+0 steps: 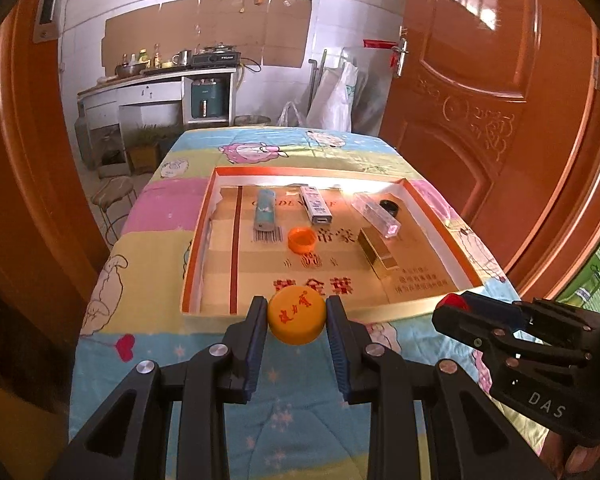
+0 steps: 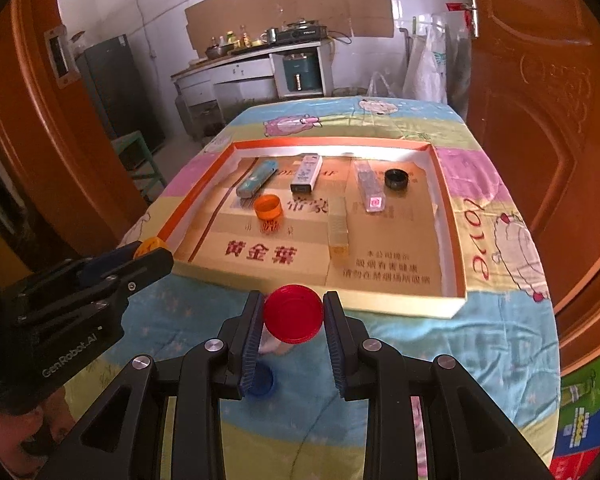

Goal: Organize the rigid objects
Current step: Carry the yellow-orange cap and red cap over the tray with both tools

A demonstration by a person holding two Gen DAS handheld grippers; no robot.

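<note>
My left gripper [image 1: 296,320] is shut on a yellow bottle cap [image 1: 296,319] and holds it just before the near rim of a shallow orange-edged cardboard tray [image 1: 396,312]. My right gripper [image 2: 293,316] is shut on a red-capped small bottle [image 2: 293,312], also near the tray's [image 2: 404,308] front rim. In the tray lie an orange cap [image 1: 301,239], a blue-grey bar [image 1: 264,210], a white box [image 1: 316,210], a clear plastic case [image 1: 376,214], a gold box [image 1: 376,250] and a black cap [image 1: 390,207].
A blue cap [image 2: 262,380] lies on the patterned cloth [image 2: 480,360] under my right gripper. Orange doors [image 1: 500,100] flank the table. A kitchen counter [image 1: 156,80] stands behind. A stool [image 1: 114,196] is at the table's left.
</note>
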